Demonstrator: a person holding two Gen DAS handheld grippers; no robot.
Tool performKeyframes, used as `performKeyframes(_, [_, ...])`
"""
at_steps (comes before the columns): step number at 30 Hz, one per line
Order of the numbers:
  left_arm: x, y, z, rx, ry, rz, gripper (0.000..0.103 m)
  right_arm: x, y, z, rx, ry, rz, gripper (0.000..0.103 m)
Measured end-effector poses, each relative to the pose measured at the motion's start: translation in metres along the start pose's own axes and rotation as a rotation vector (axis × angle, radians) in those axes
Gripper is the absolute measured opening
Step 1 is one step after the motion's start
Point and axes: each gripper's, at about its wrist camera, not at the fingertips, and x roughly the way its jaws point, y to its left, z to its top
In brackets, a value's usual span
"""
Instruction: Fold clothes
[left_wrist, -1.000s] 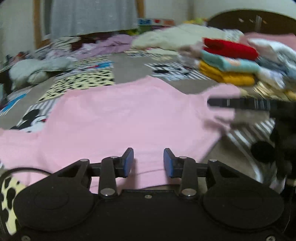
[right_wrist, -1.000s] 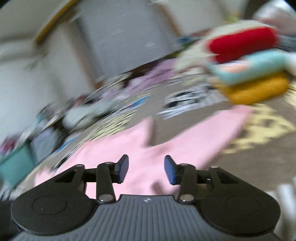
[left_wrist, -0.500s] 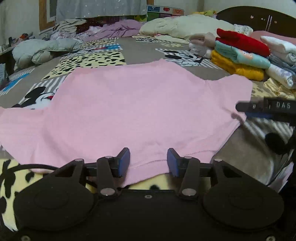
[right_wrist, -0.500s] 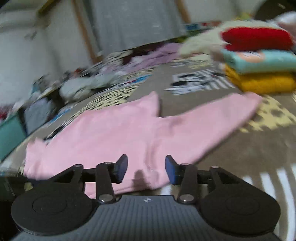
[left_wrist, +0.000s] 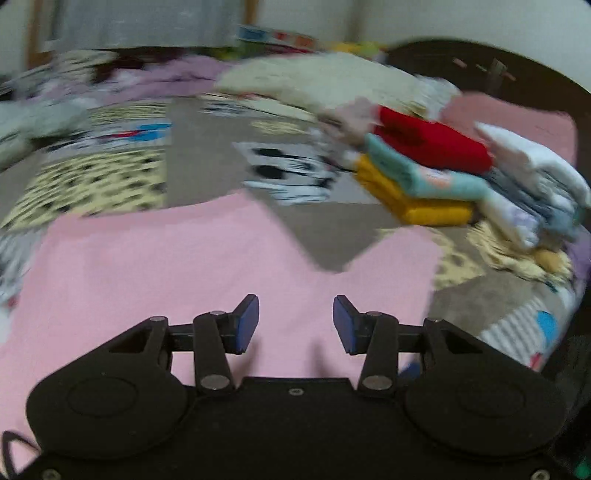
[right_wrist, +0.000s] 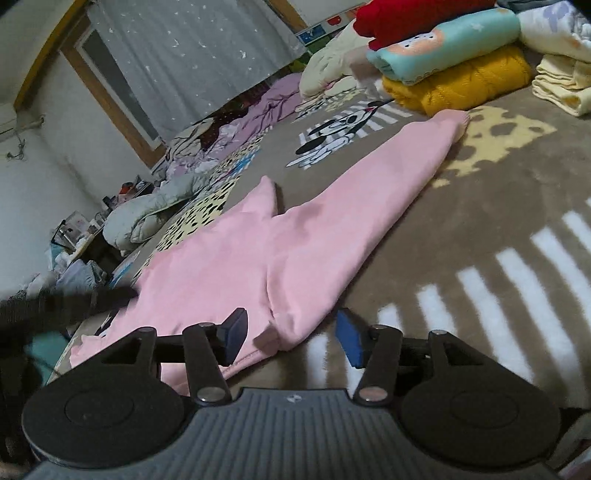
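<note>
Right now I am looking at one pink garment (right_wrist: 255, 251) lying spread flat on the bed (right_wrist: 498, 206), its one long sleeve (right_wrist: 413, 155) reaching out toward a stack of three folded pieces: a red one (right_wrist: 413, 18) on top, a teal one (right_wrist: 454, 44) in the middle and a yellow knit (right_wrist: 465, 81) underneath. Beside that stack I am counting one more folded cream item (right_wrist: 565, 85). I am holding two tools. The right tool (right_wrist: 291, 338) is hovering low at the near corner of the garment, its jaws having just been opening; the hem corner is sitting between the two blue pads, but they are not pressing on it. The left tool (left_wrist: 295, 325) is hanging over the body of the pink garment with its jaws standing apart, having just been widening too, and nothing is clamped in them. The left view is blurring heavily, so I am not making out finer detail there.
</note>
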Motion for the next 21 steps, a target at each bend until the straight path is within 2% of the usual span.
performKeyframes(4, [0.035,-0.044,0.035,0.166,0.041,-0.065,0.043,-0.002,0.003,-0.001,-0.028,0.001,0.003,0.054])
performKeyframes(6, [0.057,-0.06,0.049,0.219,0.071,-0.05,0.043,-0.004,0.002,-0.001,-0.024,0.0,0.012,0.054])
performKeyframes(8, [0.077,-0.061,0.06,0.209,0.098,-0.025,0.043,-0.005,-0.002,-0.001,-0.01,-0.004,0.027,0.054])
performKeyframes(12, [0.119,-0.042,0.08,0.076,0.182,0.034,0.043,-0.005,-0.005,-0.001,0.01,-0.013,0.05,0.054])
performKeyframes(15, [0.138,-0.03,0.086,0.02,0.24,0.075,0.042,-0.004,-0.007,0.0,0.033,-0.009,0.078,0.054])
performKeyframes(19, [0.146,-0.05,0.09,0.087,0.266,-0.013,0.042,-0.002,-0.007,0.001,0.043,-0.001,0.102,0.054])
performKeyframes(21, [0.145,-0.075,0.09,0.176,0.252,-0.096,0.042,0.0,-0.005,0.001,0.036,0.0,0.103,0.054])
